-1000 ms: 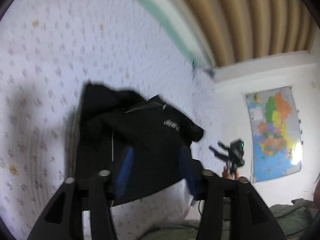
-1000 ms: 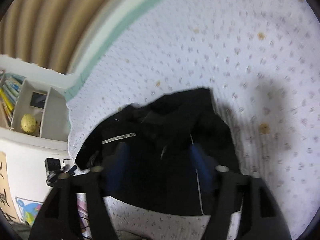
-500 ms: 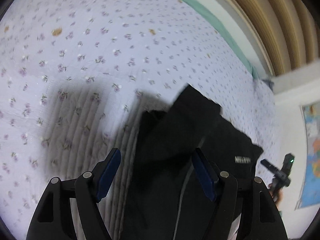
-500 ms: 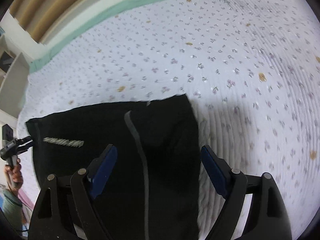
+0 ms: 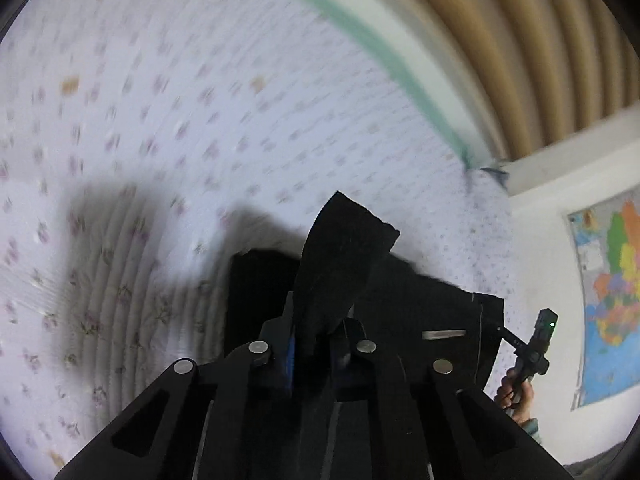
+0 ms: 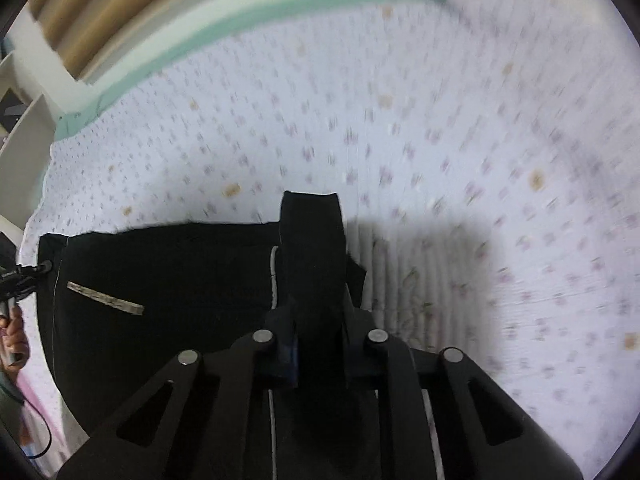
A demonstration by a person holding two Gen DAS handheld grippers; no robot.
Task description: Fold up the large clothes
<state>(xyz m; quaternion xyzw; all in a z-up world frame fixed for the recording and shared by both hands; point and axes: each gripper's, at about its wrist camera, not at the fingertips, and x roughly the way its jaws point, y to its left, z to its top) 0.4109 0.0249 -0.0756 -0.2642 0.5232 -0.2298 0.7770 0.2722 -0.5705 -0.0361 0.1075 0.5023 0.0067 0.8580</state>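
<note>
Both my grippers, left (image 5: pixel 316 344) and right (image 6: pixel 318 344), clamped on garment (image 6: pixel 180 280) edge; lift evenly, carry fold across bed (image 6: pixel 440 140) square

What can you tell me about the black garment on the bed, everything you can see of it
The black garment lies mostly flat on the floral quilted bedspread. It looks like soft dark fabric with thin pale seam lines and a small pale strip label. The left gripper and the right gripper are each shut on a fold of it, and each pinched flap stands up above the fingers. Motion blur hides finer detail, so what type of garment it is cannot be told.
</note>
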